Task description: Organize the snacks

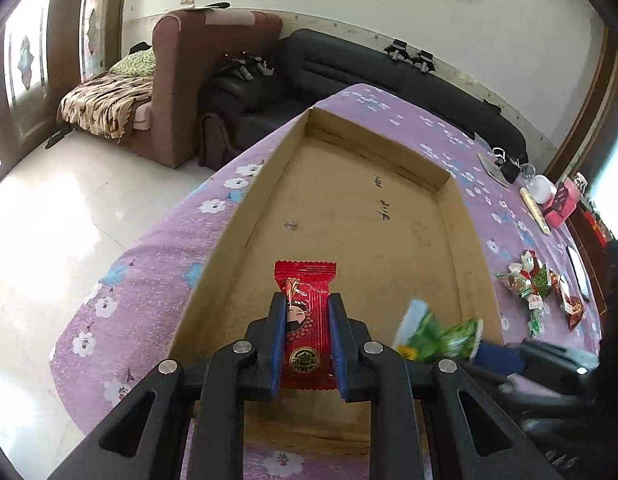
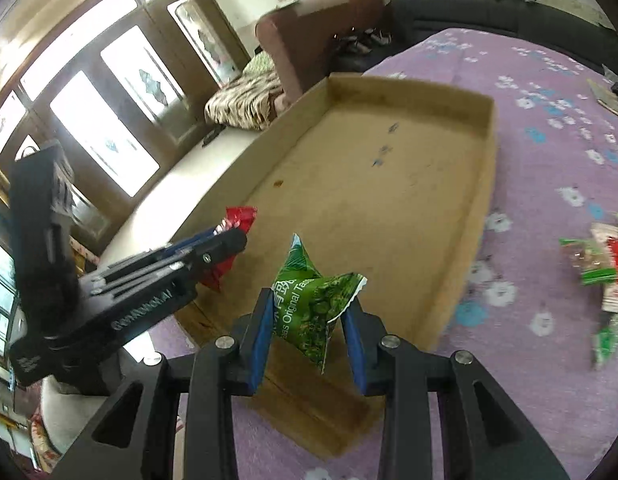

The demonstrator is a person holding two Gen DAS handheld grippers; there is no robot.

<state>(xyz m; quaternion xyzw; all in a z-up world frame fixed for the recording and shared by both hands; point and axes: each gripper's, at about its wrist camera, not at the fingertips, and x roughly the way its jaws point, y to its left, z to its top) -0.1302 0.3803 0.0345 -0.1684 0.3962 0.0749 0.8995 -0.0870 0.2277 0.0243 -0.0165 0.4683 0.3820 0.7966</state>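
Note:
My left gripper (image 1: 307, 304) is shut on a red snack packet (image 1: 307, 320) and holds it above the near end of a shallow cardboard tray (image 1: 475, 248). My right gripper (image 2: 309, 308) is shut on a green pea snack packet (image 2: 315, 304), also above the tray's (image 2: 485, 184) near end. In the right wrist view the left gripper (image 2: 229, 236) with the red packet (image 2: 239, 218) is at the left. In the left wrist view the green packet (image 1: 437, 334) and the right gripper (image 1: 497, 354) show blurred at the right. The tray holds no snacks.
The tray lies on a table with a purple flowered cloth (image 1: 149, 264). A pile of several loose snack packets (image 1: 541, 284) lies right of the tray, also seen in the right wrist view (image 2: 605, 260). Small items (image 1: 545, 192) sit at the far right. Sofas (image 1: 389, 64) stand behind.

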